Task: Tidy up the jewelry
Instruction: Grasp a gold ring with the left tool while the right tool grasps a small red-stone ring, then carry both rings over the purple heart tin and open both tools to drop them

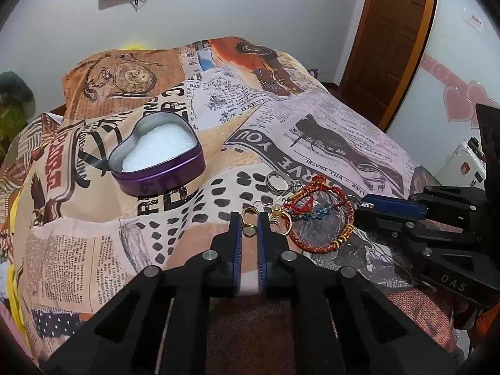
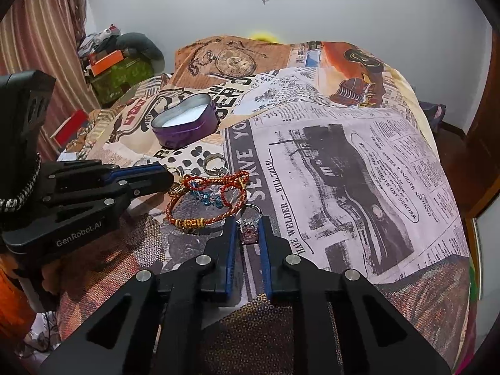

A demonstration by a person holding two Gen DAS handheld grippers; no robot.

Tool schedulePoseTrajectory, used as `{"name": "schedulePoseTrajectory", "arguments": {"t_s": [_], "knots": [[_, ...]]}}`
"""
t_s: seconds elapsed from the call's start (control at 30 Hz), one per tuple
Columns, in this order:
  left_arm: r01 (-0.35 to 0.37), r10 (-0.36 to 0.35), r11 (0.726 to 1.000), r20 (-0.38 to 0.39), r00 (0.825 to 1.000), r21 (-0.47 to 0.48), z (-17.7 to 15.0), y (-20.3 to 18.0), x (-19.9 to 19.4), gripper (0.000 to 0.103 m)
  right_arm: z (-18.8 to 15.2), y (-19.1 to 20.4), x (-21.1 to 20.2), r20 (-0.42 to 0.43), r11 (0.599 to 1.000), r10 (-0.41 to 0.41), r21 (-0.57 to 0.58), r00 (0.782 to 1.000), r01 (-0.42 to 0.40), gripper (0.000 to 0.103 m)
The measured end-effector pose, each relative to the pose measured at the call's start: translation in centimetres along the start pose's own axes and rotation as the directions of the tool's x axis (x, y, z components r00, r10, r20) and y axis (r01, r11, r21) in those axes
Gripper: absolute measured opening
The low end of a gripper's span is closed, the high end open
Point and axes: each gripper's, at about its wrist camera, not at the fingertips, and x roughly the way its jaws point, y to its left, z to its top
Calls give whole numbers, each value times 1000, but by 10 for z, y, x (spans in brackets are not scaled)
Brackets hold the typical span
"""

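Note:
A purple heart-shaped tin [image 1: 156,159] with white foam inside lies open on the printed cloth; it also shows in the right wrist view [image 2: 186,123]. A pile of jewelry lies near the front: a red-and-gold braided bracelet [image 1: 325,240] [image 2: 200,215], blue beads [image 2: 203,195], a silver ring [image 1: 276,181] [image 2: 214,162]. My left gripper [image 1: 249,223] is shut on a gold ring with a pale stone [image 1: 249,229]. My right gripper [image 2: 248,226] is shut on a silver ring with a pink stone [image 2: 249,232].
The cloth [image 1: 312,131] covers a rounded mound that drops off at the sides. A wooden door [image 1: 390,37] stands at the right. Boxes and clutter [image 2: 115,65] sit at the far left by a curtain.

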Motion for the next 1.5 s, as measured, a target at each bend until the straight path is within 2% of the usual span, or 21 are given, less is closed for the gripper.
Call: {"name": "schedulePoseTrajectory", "arguments": {"t_s": [0.37, 0.67, 1.0, 1.27, 1.43, 1.5], "knots": [[-18, 21, 999, 64, 998, -41, 5, 8, -29, 8, 5, -3, -18, 39, 999, -36, 28, 999, 34, 10], [-43, 51, 998, 161, 986, -54, 20, 22, -70, 8, 32, 5, -52, 160, 998, -60, 34, 985, 56, 10], [-96, 105, 994, 259, 960, -48, 47, 42, -100, 8, 75, 37, -66, 285, 1000, -18, -11, 958, 22, 10], [-110, 122, 992, 247, 961, -63, 64, 65, -85, 8, 105, 63, -43, 298, 997, 30, -81, 954, -7, 10], [-115, 127, 991, 195, 972, -70, 68, 83, -62, 8, 116, 74, -9, 249, 991, 12, -132, 968, 21, 10], [-109, 120, 992, 172, 978, -69, 68, 89, -52, 8, 120, 74, 10, 207, 990, 27, -140, 978, 3, 10]]}}
